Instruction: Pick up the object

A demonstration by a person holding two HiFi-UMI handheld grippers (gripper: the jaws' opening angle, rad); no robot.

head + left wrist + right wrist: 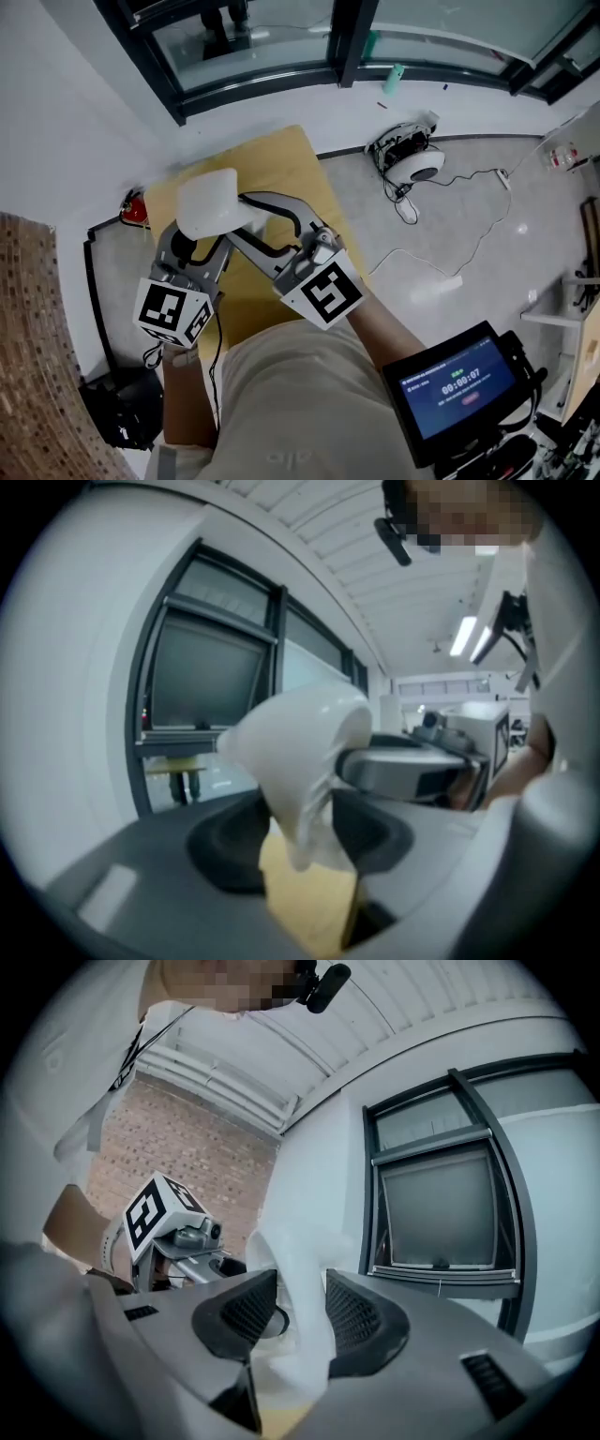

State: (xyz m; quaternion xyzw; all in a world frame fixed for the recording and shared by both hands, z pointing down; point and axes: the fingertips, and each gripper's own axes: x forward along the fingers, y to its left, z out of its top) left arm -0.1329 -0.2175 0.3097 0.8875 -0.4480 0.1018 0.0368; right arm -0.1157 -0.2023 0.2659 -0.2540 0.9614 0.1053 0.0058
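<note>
While the white object [208, 202] hangs above the far part of the yellow surface [281, 164], off its top, both tools hold it. The left tool [195, 236] reaches up from the near edge of the surface; in the left gripper view its jaws are closed on the object's narrow lower part [302, 822], with the surface [309, 902] showing below. The right tool [247, 210] comes in from the surface's right side; in the right gripper view its pads press on the pale object [300, 1307] from both sides.
</note>
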